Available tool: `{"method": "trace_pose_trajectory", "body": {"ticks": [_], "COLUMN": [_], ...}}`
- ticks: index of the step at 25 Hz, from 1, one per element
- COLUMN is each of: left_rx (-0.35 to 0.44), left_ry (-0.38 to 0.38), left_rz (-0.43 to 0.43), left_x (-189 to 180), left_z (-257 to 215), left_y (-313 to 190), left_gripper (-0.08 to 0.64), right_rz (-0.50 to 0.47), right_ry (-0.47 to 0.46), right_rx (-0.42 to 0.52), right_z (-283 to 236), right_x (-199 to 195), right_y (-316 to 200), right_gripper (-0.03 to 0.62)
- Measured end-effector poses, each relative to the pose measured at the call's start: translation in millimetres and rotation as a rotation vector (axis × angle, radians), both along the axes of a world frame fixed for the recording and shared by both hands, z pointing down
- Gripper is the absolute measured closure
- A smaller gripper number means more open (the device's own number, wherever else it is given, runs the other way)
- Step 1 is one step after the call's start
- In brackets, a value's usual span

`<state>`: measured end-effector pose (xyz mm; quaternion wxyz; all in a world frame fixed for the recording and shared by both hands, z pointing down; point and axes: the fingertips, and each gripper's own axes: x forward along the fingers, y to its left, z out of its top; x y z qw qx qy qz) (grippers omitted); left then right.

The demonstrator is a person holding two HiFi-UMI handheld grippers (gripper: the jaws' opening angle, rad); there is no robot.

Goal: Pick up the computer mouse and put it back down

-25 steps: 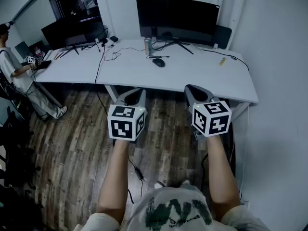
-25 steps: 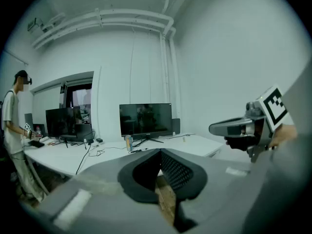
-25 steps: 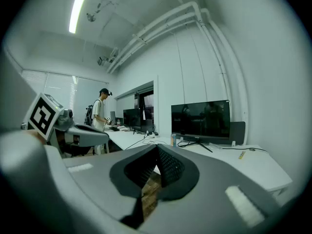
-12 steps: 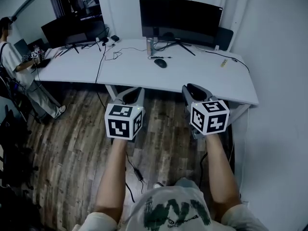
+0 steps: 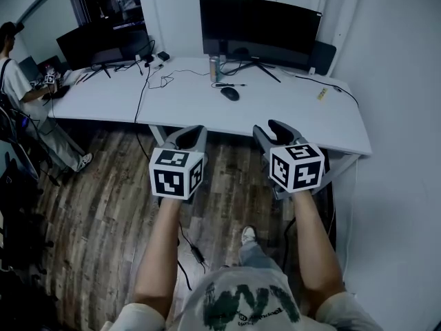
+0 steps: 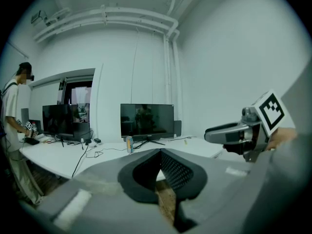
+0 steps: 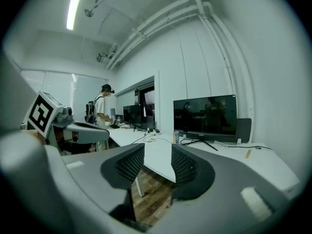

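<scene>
The computer mouse [image 5: 230,93] lies on the white worktop [image 5: 282,109], in front of the large monitor [image 5: 259,22]. A thin pen-like thing [image 5: 227,84] is just behind it and a can [image 5: 214,68] stands a little further back. It rests flat and untouched, well apart from both tools, so the step in hand looks like the approach.

To do that step well, the person has to get closer to the worktop and bring one tool over the mouse. The right tool [image 5: 272,128] looks the likelier, since its jaws are opening with nothing between them. They stand partly apart now and probably need to spread wider to span the mouse's sides. Coming in low from the near edge and gripping across the narrower width should keep the mouse from squirting out. It would also keep the tool clear of the can and the pen-like thing behind.

The left tool [image 5: 192,131] has its jaws pressed together on nothing and seems only to ride along.

Both forearms reach forward side by side over the wooden floor [image 5: 103,205], short of the worktop's near edge. The tools point ahead and slightly downward toward the worktop, marker cubes facing up. Another person [image 5: 14,67] stands at the far left end of the worktop, well clear of the mouse.
</scene>
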<state>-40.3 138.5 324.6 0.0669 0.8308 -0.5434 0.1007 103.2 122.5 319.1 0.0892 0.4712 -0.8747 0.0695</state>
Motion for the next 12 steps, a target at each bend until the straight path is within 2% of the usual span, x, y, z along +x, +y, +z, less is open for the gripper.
{"method": "trace_pose_trajectory", "body": {"ticks": [5, 12], "left_rx": [-0.010, -0.031], "left_ry": [0.001, -0.013], "left_rz": [0.005, -0.008], "left_x": [1.4, 4.8], "left_z": [1.7, 9.1], "left_y": [-29.2, -84.8], "left_gripper": [0.558, 0.558], "right_rz": [0.000, -0.018], "right_ry": [-0.019, -0.043], "right_rx": [-0.023, -0.037], "right_z": [6.0, 15.8], "right_x": [-1.2, 0.1], "right_y": [-28.8, -85.5], "right_gripper": [0.421, 0.341]}}
